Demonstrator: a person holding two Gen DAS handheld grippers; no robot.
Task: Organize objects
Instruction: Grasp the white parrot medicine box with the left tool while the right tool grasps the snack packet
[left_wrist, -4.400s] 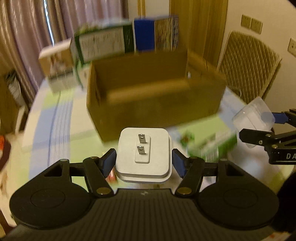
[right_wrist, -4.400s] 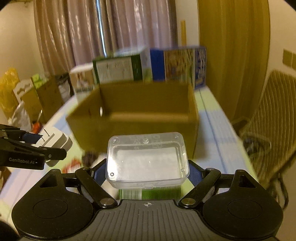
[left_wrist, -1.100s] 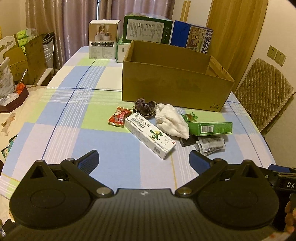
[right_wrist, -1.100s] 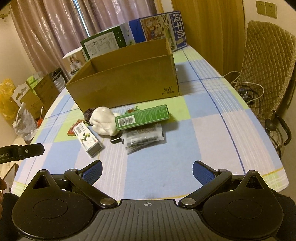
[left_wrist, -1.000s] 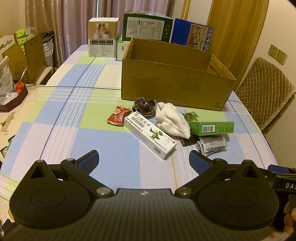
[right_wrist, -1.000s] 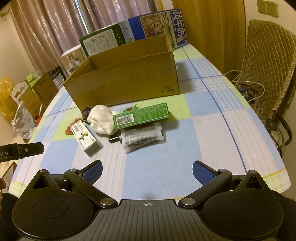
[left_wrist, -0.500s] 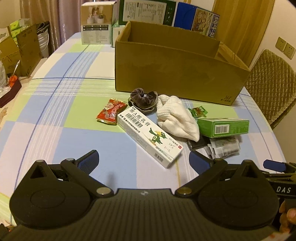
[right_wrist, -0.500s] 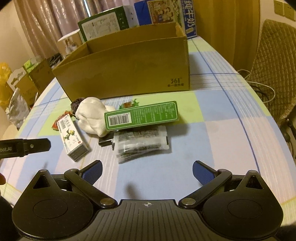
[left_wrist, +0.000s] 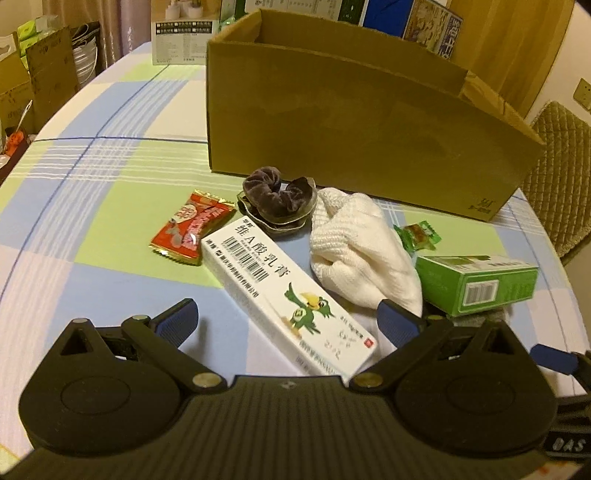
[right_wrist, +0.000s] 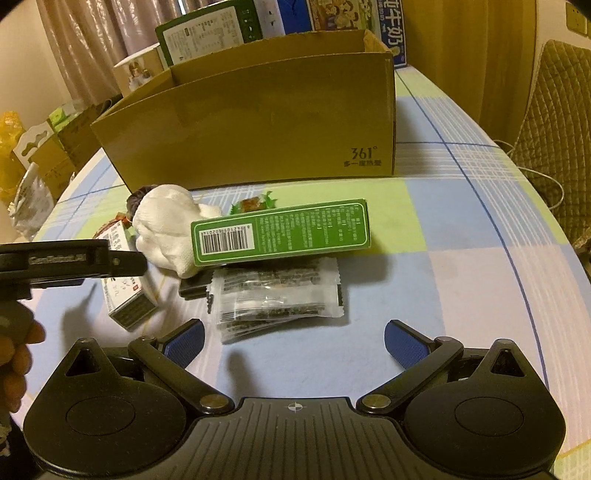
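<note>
The long white ointment box (left_wrist: 288, 291) with the green cartoon bird lies flat on the checked tablecloth (left_wrist: 110, 177), in front of the open cardboard box (left_wrist: 354, 122), its near end running in between the left gripper's (left_wrist: 288, 323) 2 blue pads (left_wrist: 177, 321), which are spread wide and hold nothing; whether a pad touches the box I cannot tell. Just beside the white box's far end sits a red candy wrapper (left_wrist: 192, 227), and between that end and the cardboard box rests a dark velvet scrunchie (left_wrist: 279, 195). Right of the white box a crumpled white cloth (left_wrist: 362, 251) is bunched up, a small green-wrapped sweet (left_wrist: 417, 234) beyond it, nearer the cardboard box. Next over, the green carton (right_wrist: 280, 232) with a barcode lies along the cardboard box's front, its near edge overlapping a clear packet of dark contents (right_wrist: 277, 295), and a small dark object (right_wrist: 194, 288) peeks out beside that packet under the cloth. The right gripper (right_wrist: 293, 339) hovers low over bare tablecloth just short of the clear packet, pads fully apart, empty. From the right wrist camera, the left gripper's black arm reaches in over the white box, with a hand (right_wrist: 16, 358) at the edge. Behind the cardboard box stand printed cartons (right_wrist: 207, 33); a quilted chair (right_wrist: 557, 122) sits off its right end.
</note>
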